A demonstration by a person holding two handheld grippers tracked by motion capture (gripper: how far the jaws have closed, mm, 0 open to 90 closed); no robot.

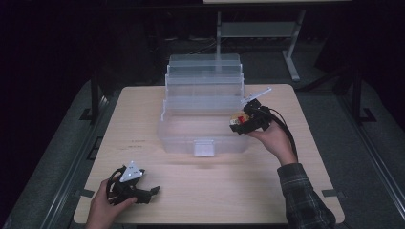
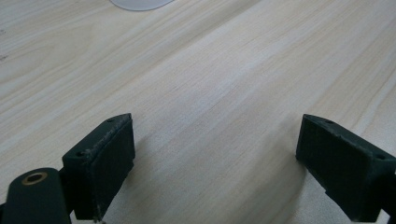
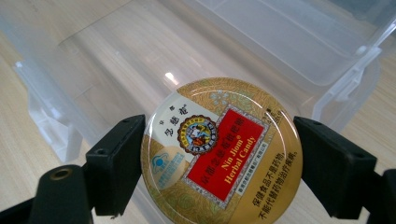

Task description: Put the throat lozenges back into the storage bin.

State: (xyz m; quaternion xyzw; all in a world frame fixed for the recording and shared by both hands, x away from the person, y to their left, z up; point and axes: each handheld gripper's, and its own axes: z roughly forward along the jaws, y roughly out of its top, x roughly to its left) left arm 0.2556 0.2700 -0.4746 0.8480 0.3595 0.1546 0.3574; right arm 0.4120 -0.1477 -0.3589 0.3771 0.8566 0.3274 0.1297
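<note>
A round gold candy tin (image 3: 222, 154) with a red label is clamped flat between the jaws of my right gripper (image 1: 237, 123), which is shut on it. In the high view the tin (image 1: 236, 117) hangs over the right end of a clear plastic box (image 1: 200, 129) with tiered trays folded open at the back. In the right gripper view the box's open bottom compartment (image 3: 140, 60) lies under the tin. My left gripper (image 1: 152, 192) rests near the table's front left corner, jaws wide open over bare wood (image 2: 215, 116) with nothing between them.
The light wooden table (image 1: 215, 191) has free room in front of the box and along both sides. The box's latch tab (image 1: 204, 148) faces the front. Dark floor and a grey metal stand (image 1: 291, 52) lie beyond the far edge.
</note>
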